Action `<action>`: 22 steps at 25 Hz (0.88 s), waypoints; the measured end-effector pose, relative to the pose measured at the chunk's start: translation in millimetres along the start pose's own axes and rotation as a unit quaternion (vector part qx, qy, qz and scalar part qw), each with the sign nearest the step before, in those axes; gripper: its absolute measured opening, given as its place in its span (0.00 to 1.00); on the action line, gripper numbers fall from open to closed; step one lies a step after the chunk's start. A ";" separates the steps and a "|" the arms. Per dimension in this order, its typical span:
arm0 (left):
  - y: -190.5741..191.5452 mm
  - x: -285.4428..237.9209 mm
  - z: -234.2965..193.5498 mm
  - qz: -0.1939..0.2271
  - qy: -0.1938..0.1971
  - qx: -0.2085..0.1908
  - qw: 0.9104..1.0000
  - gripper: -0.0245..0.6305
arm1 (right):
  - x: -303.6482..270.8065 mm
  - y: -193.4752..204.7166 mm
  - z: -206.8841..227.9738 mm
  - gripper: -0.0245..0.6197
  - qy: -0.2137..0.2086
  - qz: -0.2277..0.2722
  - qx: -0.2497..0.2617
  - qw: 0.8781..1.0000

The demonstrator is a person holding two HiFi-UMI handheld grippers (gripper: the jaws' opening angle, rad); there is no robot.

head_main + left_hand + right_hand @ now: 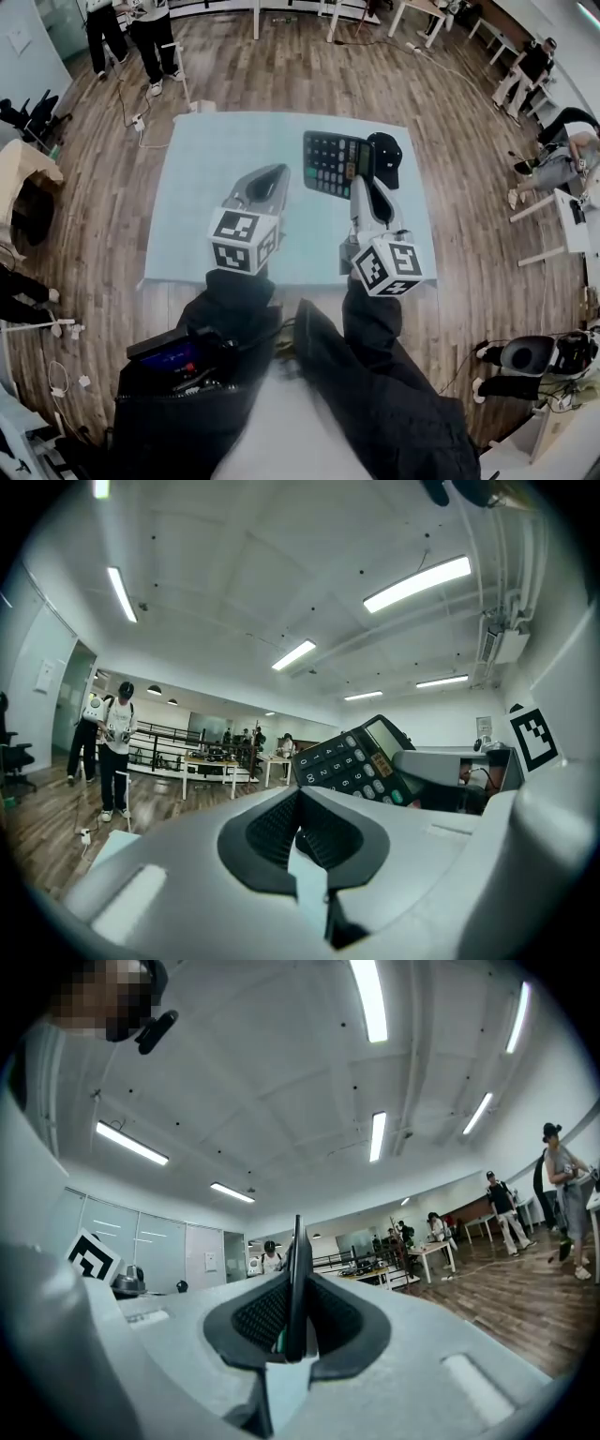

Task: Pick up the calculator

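- The left gripper was closed, seemingly on nothing, idle at nine o'clock of the calculator.
- The calculator sat keys-up in the air, apparently clear of the table, so the pick-up looked done.
- The right gripper clamped its thin edge from five o'clock, probably to spare the keys.
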State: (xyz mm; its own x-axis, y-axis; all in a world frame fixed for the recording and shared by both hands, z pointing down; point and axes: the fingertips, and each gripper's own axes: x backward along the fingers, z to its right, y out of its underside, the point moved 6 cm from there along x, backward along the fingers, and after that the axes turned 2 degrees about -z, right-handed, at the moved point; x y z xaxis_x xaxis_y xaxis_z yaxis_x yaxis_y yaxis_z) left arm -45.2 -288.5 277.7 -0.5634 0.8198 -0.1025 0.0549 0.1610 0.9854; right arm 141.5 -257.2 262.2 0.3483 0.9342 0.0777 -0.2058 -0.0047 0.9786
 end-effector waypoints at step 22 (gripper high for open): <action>-36.2 8.9 -8.2 0.037 -0.022 -0.033 0.999 0.04 | -9.5 -42.2 -20.0 0.12 -0.002 0.049 0.067 0.997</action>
State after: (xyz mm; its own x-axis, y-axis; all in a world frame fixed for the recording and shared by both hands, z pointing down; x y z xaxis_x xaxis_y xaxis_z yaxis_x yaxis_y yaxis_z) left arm -58.9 -291.6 242.2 -0.5224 0.8521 -0.0332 0.0401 0.0634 0.9972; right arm 128.6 -258.8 216.3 0.3364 0.9254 0.1747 -0.1160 -0.1434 0.9828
